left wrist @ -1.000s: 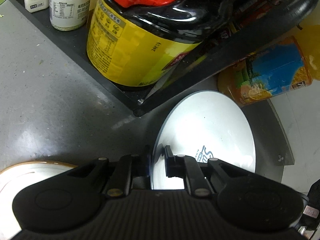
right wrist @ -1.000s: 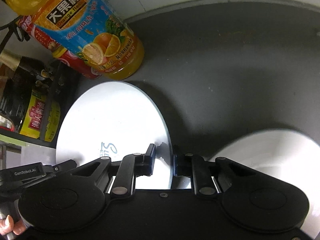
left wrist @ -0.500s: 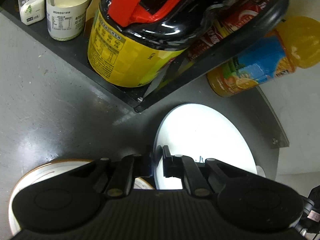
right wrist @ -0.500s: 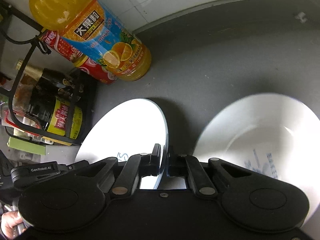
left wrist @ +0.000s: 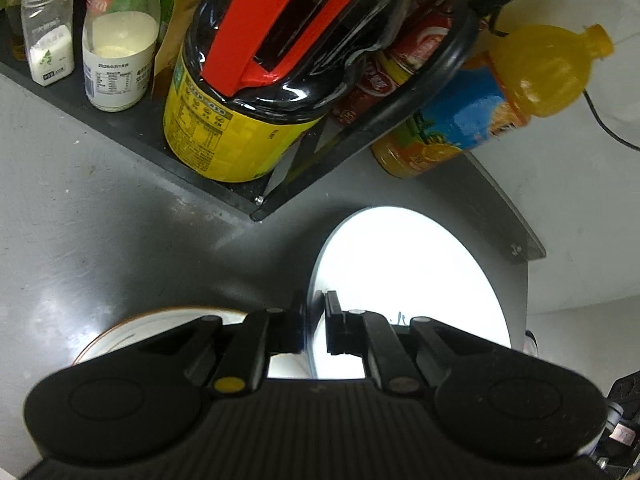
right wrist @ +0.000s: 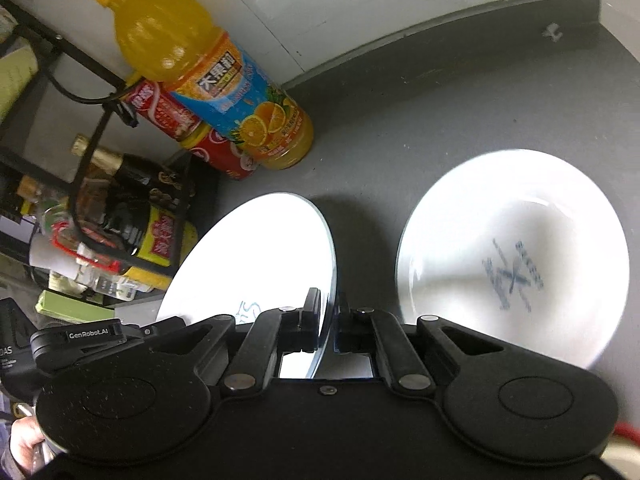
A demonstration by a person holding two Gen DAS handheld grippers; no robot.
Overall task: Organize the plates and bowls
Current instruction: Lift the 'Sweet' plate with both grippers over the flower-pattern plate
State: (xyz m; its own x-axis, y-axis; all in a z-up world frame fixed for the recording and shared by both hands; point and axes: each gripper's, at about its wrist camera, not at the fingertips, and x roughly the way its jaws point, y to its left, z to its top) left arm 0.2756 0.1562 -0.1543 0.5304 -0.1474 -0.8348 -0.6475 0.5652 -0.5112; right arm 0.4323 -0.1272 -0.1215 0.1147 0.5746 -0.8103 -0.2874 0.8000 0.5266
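Both grippers hold one white plate (left wrist: 408, 280) by opposite rims, raised above the grey counter. My left gripper (left wrist: 315, 322) is shut on its left rim. My right gripper (right wrist: 329, 318) is shut on the right rim of the same plate (right wrist: 256, 256). A larger white plate with a blue mark (right wrist: 516, 256) lies on the counter to the right of it in the right wrist view. A bowl with a brown rim (left wrist: 160, 328) sits on the counter under my left gripper's left side.
A black rack (left wrist: 280, 196) holds a yellow-labelled jug (left wrist: 232, 128), a milk bottle (left wrist: 118, 52) and a spice jar (left wrist: 48, 36). An orange juice bottle (right wrist: 224, 80) and red cans (right wrist: 168, 116) stand against the white wall. The grey counter (right wrist: 460, 92) ends at a raised back edge.
Both grippers have lifted and pulled back with the plate. The large marked plate on the right and the brown-rimmed bowl on the left have come into view.
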